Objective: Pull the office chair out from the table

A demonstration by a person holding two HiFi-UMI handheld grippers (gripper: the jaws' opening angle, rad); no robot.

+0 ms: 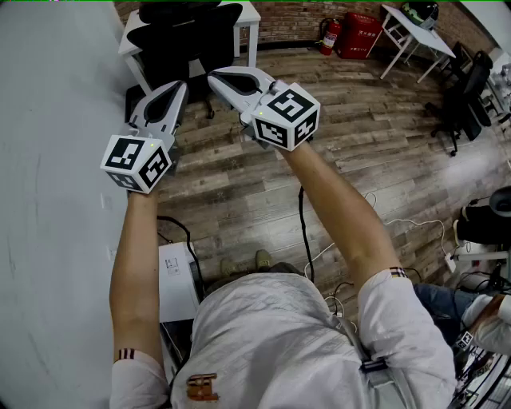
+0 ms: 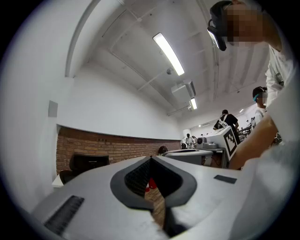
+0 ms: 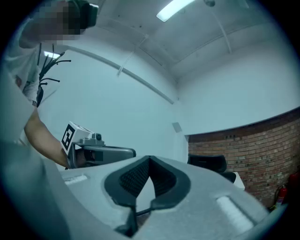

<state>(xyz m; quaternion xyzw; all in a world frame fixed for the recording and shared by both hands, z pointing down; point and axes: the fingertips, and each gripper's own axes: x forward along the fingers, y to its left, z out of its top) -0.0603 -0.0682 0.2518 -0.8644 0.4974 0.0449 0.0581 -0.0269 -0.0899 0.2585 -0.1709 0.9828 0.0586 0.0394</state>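
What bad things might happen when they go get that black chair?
The black cable on the floor by the person's feet might trip them or catch the office chair as it rolls back. Both the left gripper and right gripper are shut and empty, so they may only bump the chair.

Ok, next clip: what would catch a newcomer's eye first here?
Two grippers with marker cubes are held out on bare arms in the middle of the head view. The left gripper and the right gripper are both shut and empty above the wooden floor. Just beyond their tips, at the top, the black office chair sits at a small white table, untouched.
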